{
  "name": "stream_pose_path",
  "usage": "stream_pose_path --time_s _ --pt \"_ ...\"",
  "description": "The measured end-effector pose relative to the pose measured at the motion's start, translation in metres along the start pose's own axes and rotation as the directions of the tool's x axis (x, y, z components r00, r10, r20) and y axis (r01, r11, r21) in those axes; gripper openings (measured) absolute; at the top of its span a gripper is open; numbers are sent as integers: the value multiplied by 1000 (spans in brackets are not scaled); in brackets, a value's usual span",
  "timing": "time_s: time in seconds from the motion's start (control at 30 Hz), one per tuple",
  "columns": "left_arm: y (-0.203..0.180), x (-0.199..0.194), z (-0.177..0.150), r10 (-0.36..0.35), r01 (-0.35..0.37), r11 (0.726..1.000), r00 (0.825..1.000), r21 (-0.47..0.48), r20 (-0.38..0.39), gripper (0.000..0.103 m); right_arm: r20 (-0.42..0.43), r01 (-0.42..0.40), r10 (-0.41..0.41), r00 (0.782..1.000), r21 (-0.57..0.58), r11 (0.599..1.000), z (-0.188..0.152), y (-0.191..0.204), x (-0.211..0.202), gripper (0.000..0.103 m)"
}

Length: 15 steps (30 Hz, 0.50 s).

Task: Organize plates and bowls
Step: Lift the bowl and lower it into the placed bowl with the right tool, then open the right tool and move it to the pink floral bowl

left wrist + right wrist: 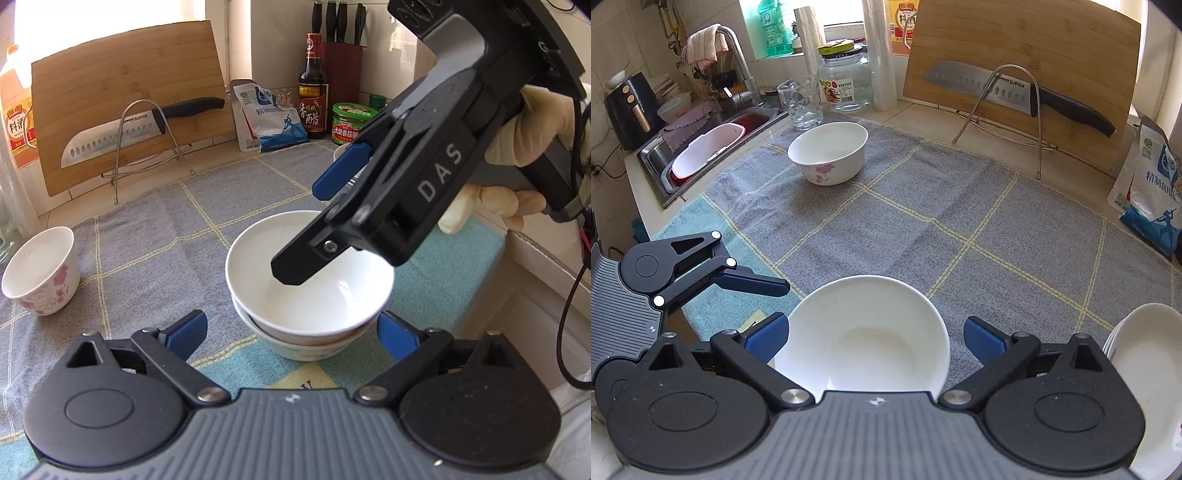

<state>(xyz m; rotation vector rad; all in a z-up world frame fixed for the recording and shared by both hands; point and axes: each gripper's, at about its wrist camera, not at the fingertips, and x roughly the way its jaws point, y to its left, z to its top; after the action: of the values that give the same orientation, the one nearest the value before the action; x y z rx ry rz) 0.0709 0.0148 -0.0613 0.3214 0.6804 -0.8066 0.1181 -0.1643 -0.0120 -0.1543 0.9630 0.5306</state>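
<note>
Stacked white bowls [310, 291] sitting on the checked cloth [147, 236] between both grippers, left [291, 334] and right [873, 338] spread wide and gripping nothing; glazed, rigid, slippery, breakable, probably fairly light — best pinched at the rim.

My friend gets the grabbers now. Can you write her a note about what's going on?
Left gripper: jaws open on either side of the bowl stack, holding nothing.
Right gripper: jaws open, top white bowl between them but not gripped.
Done: that bowl sits nested in the lower bowl on the checked cloth.
Left: the flowered bowl stands alone at the far end near the sink; white plates sit stacked on the right. Probably gather the flowered bowl next.
</note>
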Motion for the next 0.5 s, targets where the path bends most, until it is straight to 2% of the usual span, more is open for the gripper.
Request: stream_pose_path --time_s 0.33,0.5 --pt "22 -21 -12 65 -65 997 998 -37 17 99 2 -4 4 1000 -93 996 21 24 9 103" --pt "41 -28 -21 126 -124 990 992 -65 22 99 7 1 0 1000 -145 989 38 38 20 103"
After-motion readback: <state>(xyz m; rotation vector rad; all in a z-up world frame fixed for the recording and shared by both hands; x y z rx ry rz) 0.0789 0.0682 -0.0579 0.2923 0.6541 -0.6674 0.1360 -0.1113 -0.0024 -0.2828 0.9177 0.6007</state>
